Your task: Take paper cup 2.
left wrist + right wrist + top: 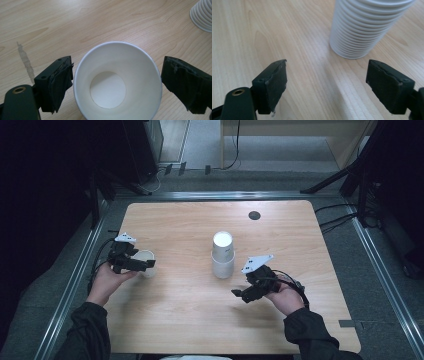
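white paper cup (117,82) between parted fingers (60,83)

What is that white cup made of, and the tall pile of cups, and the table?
The single cup looks like thin paper: matte white, with a rolled rim and a flat disc at the bottom. The stack of cups looks the same, white with ribbed rims nested close together, though it could be thin plastic. The table shows pale wood grain, probably a smooth printed laminate rather than solid wood.

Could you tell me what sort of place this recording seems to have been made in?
Probably a lab or recording workspace: a bare wooden table inside a metal frame on grey carpet, cables along the floor, and dark stands around it.
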A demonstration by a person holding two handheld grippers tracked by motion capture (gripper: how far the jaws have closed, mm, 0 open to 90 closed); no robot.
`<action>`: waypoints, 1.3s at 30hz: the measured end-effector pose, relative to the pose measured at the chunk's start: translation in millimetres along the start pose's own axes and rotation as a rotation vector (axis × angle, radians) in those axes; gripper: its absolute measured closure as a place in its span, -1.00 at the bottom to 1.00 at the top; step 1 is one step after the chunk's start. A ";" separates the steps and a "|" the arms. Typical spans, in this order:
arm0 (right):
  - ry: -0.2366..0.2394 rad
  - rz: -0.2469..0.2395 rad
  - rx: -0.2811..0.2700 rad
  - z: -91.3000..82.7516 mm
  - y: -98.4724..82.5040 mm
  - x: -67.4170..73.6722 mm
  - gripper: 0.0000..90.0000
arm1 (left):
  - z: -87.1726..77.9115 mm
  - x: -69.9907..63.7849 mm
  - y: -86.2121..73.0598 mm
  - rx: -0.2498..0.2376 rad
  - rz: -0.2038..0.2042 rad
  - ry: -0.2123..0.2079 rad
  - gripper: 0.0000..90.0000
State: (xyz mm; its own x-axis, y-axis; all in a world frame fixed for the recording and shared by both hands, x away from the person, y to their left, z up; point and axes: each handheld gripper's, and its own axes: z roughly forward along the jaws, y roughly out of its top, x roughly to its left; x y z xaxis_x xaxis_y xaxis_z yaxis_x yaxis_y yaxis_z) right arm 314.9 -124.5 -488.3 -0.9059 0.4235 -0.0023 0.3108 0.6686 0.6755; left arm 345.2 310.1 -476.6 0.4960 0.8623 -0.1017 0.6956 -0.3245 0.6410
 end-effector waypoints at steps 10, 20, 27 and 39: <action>-0.008 0.098 -0.062 -12.5 3.8 -12.4 -0.67 | -19.8 -0.6 2.5 -0.097 -0.044 -0.019 -0.81; 0.063 0.123 -0.106 -22.3 12.4 -27.0 -0.70 | -33.4 -31.2 6.6 -0.110 0.026 -0.039 -0.80; 0.097 0.072 -0.129 -24.2 22.9 -41.9 -0.70 | -42.5 -53.7 2.3 -0.109 0.055 -0.078 -0.80; 0.115 0.013 -0.094 -13.3 47.4 -55.3 -0.67 | -47.0 -93.8 -7.5 -0.104 0.112 -0.128 -0.73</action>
State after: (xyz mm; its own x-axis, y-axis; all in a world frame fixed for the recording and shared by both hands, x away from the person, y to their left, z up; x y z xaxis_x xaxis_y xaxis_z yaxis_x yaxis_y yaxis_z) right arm 375.9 -124.4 -446.3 -0.9307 0.3551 0.0878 0.2992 0.6010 0.7411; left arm 269.0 249.9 -436.1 0.6342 0.7643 -0.1167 0.5781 -0.3685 0.7280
